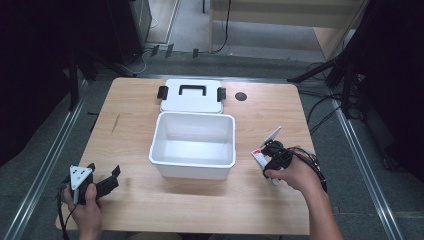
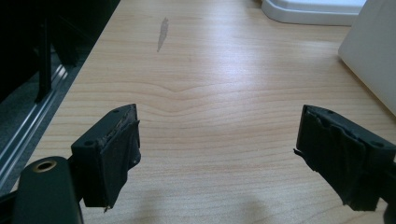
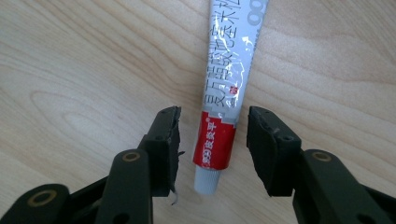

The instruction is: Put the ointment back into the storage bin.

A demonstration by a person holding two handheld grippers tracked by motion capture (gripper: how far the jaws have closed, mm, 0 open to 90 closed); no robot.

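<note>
One tube (image 3: 223,116) between right gripper (image 3: 212,135) jaws

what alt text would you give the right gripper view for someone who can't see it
The right gripper has its two black jaws open on either side of a tube lying flat on the wooden table, not yet gripping it. The tube is silver with a red band and white cap at the near end.
</note>
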